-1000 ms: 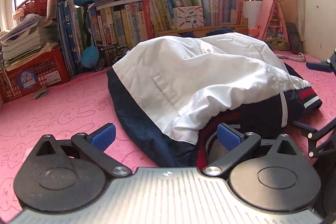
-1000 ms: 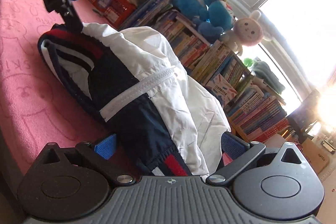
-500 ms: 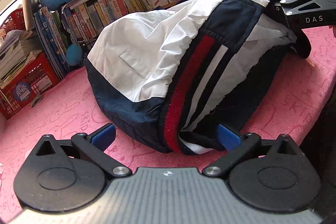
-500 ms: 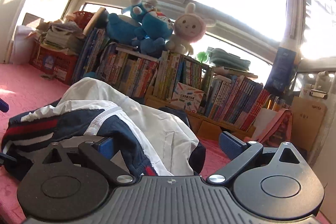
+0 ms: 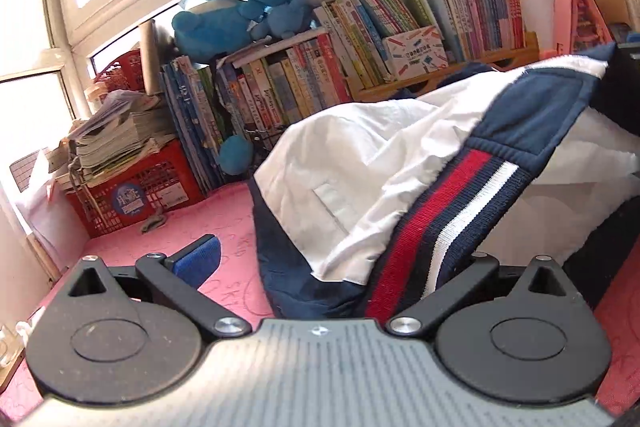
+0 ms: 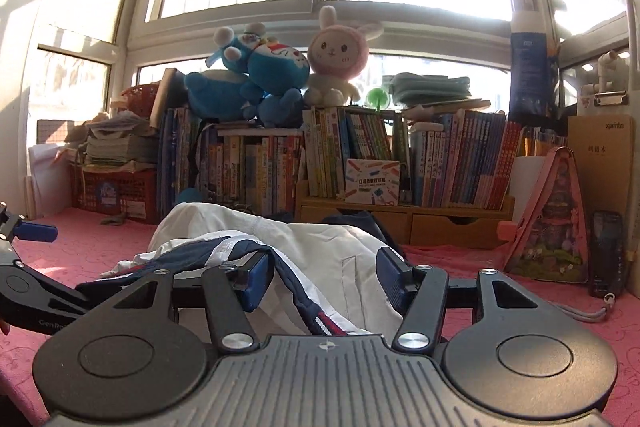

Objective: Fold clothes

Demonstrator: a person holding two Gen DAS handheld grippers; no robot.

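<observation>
1. Your white-and-navy striped jacket (image 5: 384,155) lies heaped on the pink mat (image 5: 208,223).
2. Your left gripper (image 5: 320,259) stands apart, hem draped between.
3. Your right gripper (image 6: 324,279) has just been closing, hem between, not clamped.

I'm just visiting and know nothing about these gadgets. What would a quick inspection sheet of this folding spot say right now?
Surface: pink mat with a printed pattern, bare around the garment.
Job's things: white and navy jacket, bunched and not yet folded; its red, white and navy striped hem is lifted.
Clutter: red crate of papers, pink bag, dark phone-like item.
Grippers: left gripper has the hem between its jaws, one pad hidden; right gripper has just been closing its jaws, jacket cloth between them.
Cables: nothing seen.
Surroundings: bookshelf, blue plush toys, pink rabbit plush, sunlit windows.
</observation>
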